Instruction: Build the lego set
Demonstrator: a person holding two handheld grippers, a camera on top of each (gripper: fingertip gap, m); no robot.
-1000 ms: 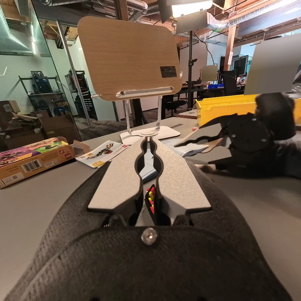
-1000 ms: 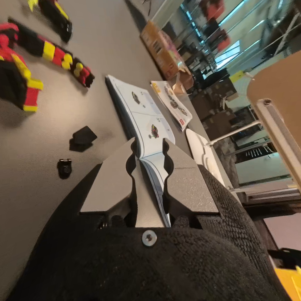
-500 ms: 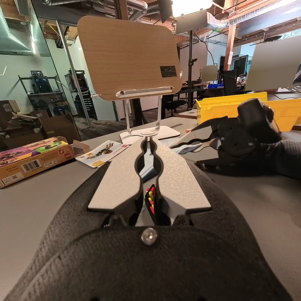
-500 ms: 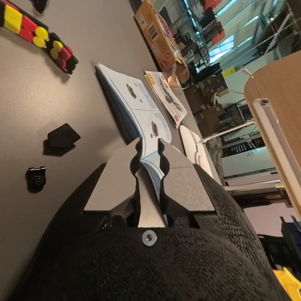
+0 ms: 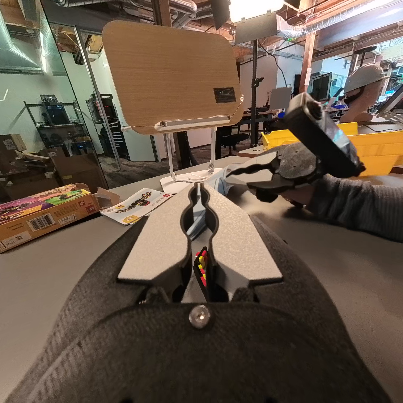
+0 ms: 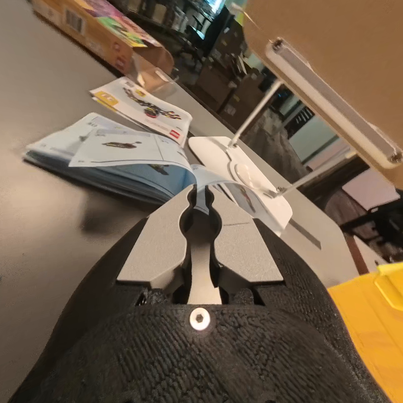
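Observation:
My left gripper (image 5: 198, 185) is shut and hovers low over the grey table. A black lego piece with red and yellow studs (image 5: 201, 270) sits wedged between its jaws near their base. My right gripper (image 6: 200, 188) is shut on a page of the open light-blue instruction booklet (image 6: 109, 157), and the page curls up to its tips. In the left wrist view the right gripper (image 5: 229, 177) is just right of my left tips, pinching that booklet (image 5: 218, 183) in front of the stand. Other loose lego parts are out of view.
A wooden book stand (image 5: 170, 76) on a white base (image 6: 239, 170) rises behind the booklet. A second leaflet (image 5: 135, 205) and the opened set box (image 5: 43, 211) lie to the left. Yellow bins (image 5: 370, 152) stand at the right. A person's sleeve (image 5: 359, 207) rests on the table. Left tips to right tips: about 20 cm.
My right gripper swung away from the loose lego parts, rolled level, closed on a booklet page and lifted it. My left gripper has held still.

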